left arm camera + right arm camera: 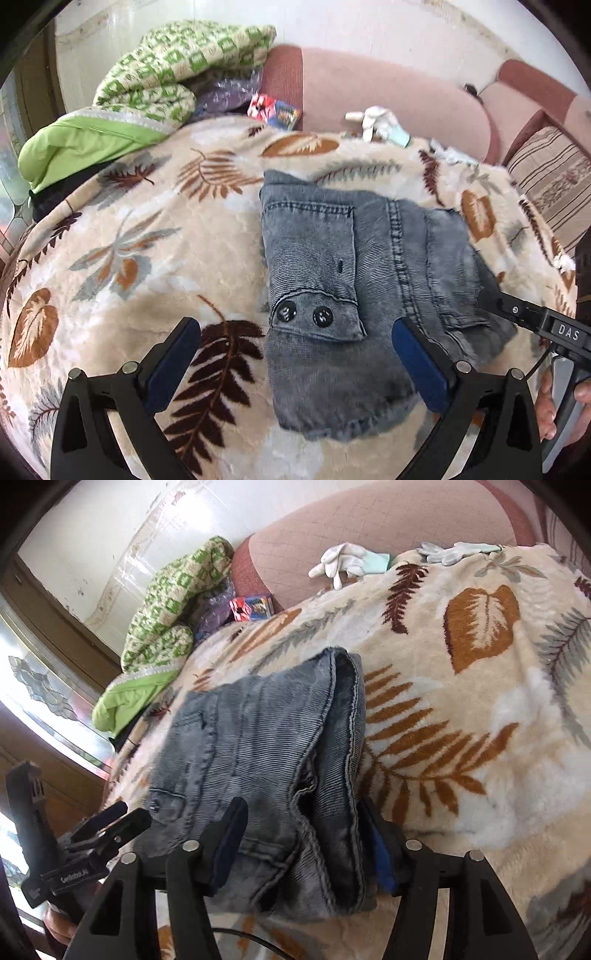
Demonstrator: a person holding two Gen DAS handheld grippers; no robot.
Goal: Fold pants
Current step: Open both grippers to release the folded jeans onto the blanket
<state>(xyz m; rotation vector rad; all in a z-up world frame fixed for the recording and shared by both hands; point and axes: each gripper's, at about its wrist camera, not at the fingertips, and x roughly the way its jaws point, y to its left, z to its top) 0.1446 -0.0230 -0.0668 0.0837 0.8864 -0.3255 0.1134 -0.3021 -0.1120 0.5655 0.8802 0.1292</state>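
Observation:
Grey denim pants (354,280) lie folded into a compact stack on a cream leaf-print blanket (147,236); a pocket flap with two black buttons (303,315) faces up. My left gripper (295,365) is open, its blue pads either side of the stack's near left part, empty. In the right wrist view the pants (258,738) show folded layers. My right gripper (306,842) straddles the stack's near edge, its fingers (227,845) around the thick fold without visibly pinching it. The right gripper also shows in the left wrist view (532,317).
A green checked quilt (177,70) and green pillow (81,144) sit at the back left. White gloves (376,122) and a small colourful box (273,109) lie by the pink sofa back (388,96). A striped cushion (554,184) is at right.

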